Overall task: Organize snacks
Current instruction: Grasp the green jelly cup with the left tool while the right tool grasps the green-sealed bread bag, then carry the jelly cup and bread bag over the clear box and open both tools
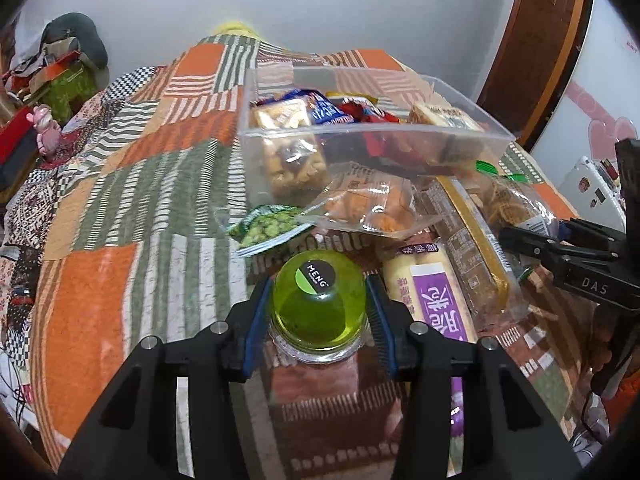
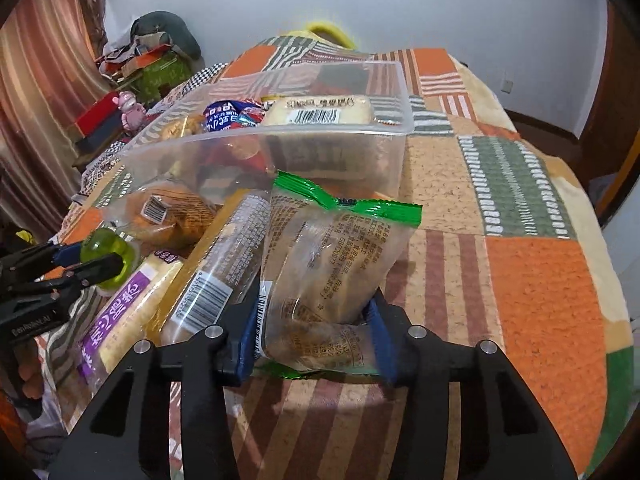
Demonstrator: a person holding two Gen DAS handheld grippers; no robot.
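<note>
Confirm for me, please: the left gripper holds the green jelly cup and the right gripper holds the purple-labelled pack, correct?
Not quite. The left gripper does hold the green jelly cup, but the right wrist view shows the right gripper closed on the green-sealed clear packet; the purple-labelled pack lies untouched.

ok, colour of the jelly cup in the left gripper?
Translucent green jelly cup, black-and-green label; clearest in left wrist view.

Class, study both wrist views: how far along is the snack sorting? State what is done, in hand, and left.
Done: several packets already lie in the clear bin. In hand: the left gripper grips the green jelly cup; the right gripper grips a green-sealed pastry bag. Left: the purple-label cake, the pea packet and other bags on the quilt.
</note>
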